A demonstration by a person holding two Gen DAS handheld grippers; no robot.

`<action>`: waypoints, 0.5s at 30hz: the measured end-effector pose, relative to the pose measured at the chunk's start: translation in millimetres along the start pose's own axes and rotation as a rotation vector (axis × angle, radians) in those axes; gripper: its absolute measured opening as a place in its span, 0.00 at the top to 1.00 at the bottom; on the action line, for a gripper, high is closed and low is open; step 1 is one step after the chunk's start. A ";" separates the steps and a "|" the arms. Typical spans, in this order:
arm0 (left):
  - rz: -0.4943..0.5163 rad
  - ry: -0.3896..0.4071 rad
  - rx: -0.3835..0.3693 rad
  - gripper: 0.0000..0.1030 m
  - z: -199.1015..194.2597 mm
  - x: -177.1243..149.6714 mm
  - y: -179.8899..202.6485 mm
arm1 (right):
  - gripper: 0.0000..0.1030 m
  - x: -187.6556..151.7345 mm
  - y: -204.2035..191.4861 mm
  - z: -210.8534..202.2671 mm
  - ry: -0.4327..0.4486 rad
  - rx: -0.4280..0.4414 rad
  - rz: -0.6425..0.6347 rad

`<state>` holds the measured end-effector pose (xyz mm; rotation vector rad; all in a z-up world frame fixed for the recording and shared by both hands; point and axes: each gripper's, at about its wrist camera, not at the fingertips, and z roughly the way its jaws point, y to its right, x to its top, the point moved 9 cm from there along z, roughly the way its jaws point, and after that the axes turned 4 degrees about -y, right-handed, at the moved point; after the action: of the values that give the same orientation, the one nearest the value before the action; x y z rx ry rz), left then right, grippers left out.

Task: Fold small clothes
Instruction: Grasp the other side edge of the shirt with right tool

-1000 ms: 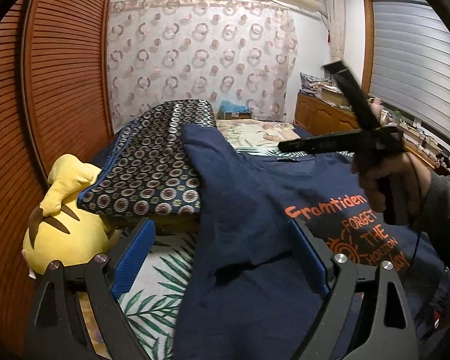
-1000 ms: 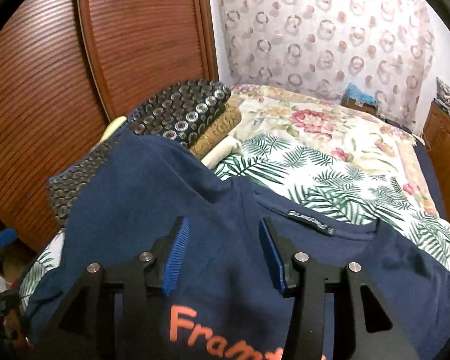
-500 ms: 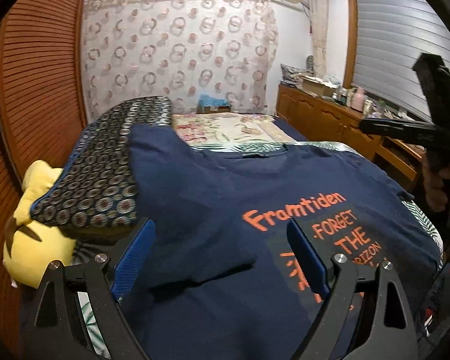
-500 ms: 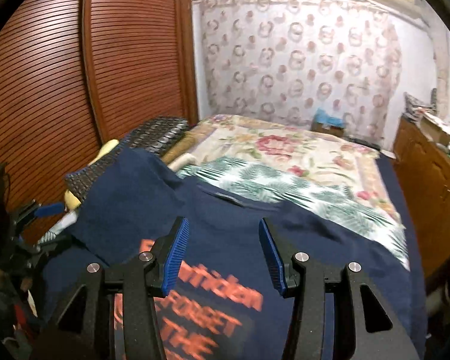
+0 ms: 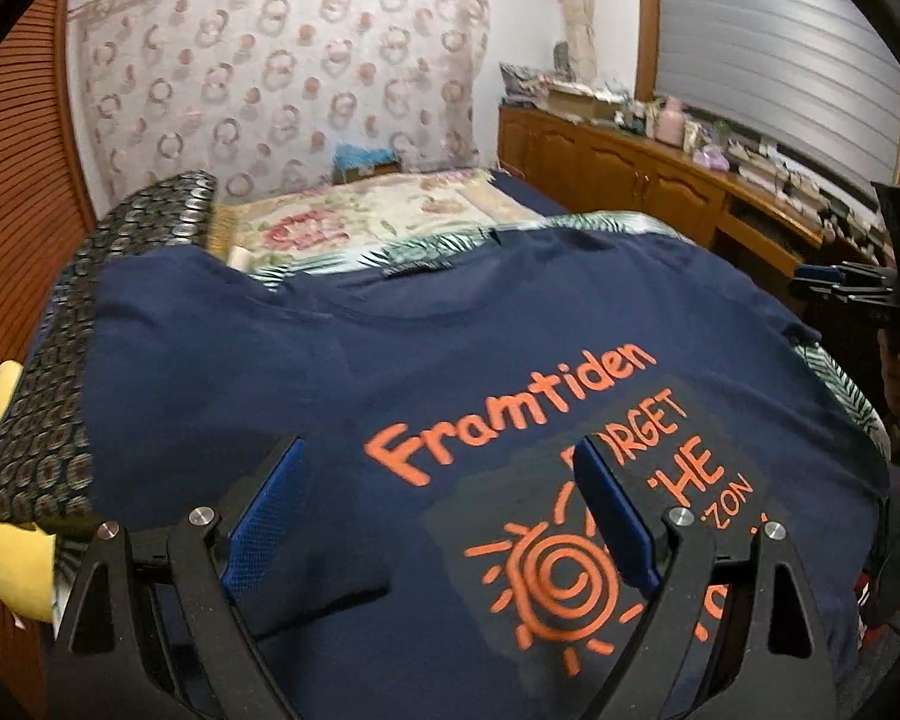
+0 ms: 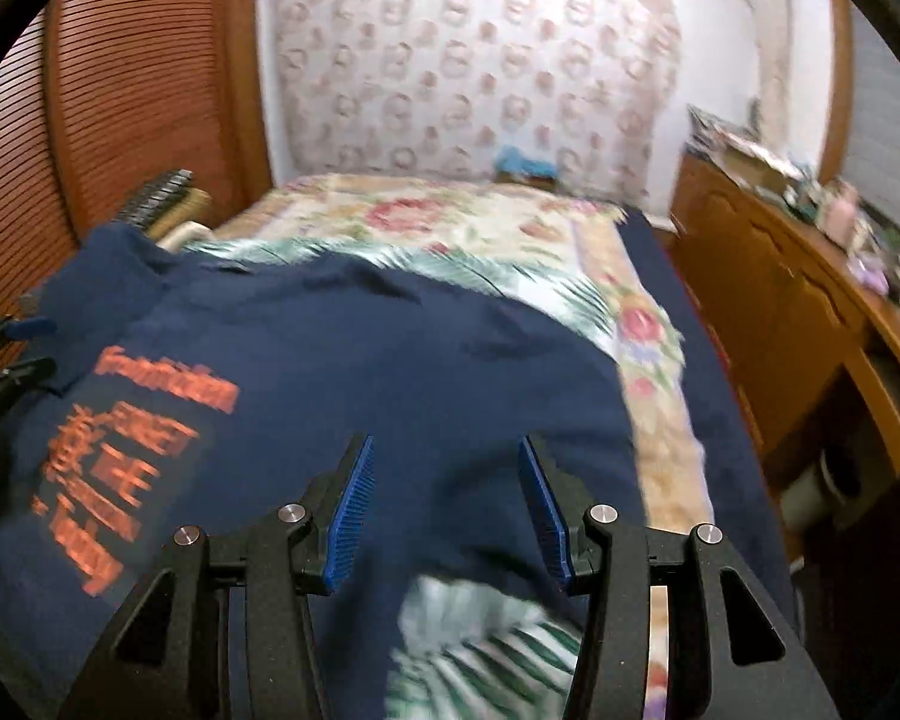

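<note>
A navy T-shirt with orange print lies spread face up on the bed, its collar toward the far wall; its left sleeve drapes over a dark patterned cushion. My left gripper hovers open over the shirt's printed chest, nothing between its blue pads. In the right wrist view the same T-shirt fills the left and middle, and my right gripper hangs open above its right side near the sleeve. The right gripper also shows at the far right of the left wrist view, held by a hand.
A floral and palm-leaf bedspread covers the bed. A yellow plush toy lies by the cushion at the left. A wooden slatted door stands left, a cluttered wooden sideboard runs along the right, a patterned curtain hangs behind.
Both grippers swept right across the shirt: the left from the left sleeve to the print, the right from the collar to the shirt's right side. Both stayed open and empty.
</note>
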<state>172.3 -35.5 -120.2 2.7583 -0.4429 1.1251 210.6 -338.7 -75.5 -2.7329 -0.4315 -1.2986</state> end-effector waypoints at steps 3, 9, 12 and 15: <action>0.012 -0.038 -0.006 0.13 12.4 0.3 7.1 | 0.51 -17.2 20.8 7.1 -0.033 -0.013 0.051; 0.013 -0.103 -0.014 0.13 31.2 -1.9 12.8 | 0.51 -25.5 54.7 25.5 -0.080 -0.008 0.122; 0.017 -0.127 -0.006 0.13 36.5 -3.9 13.5 | 0.51 -26.4 62.2 23.6 -0.091 0.009 0.149; 0.023 -0.144 0.003 0.13 41.3 -6.2 13.0 | 0.51 -24.1 74.4 18.3 -0.086 0.015 0.162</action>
<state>191.3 -55.9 -154.0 2.8552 -0.4901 0.9364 231.2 -411.5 -102.4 -2.7532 -0.2193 -1.1374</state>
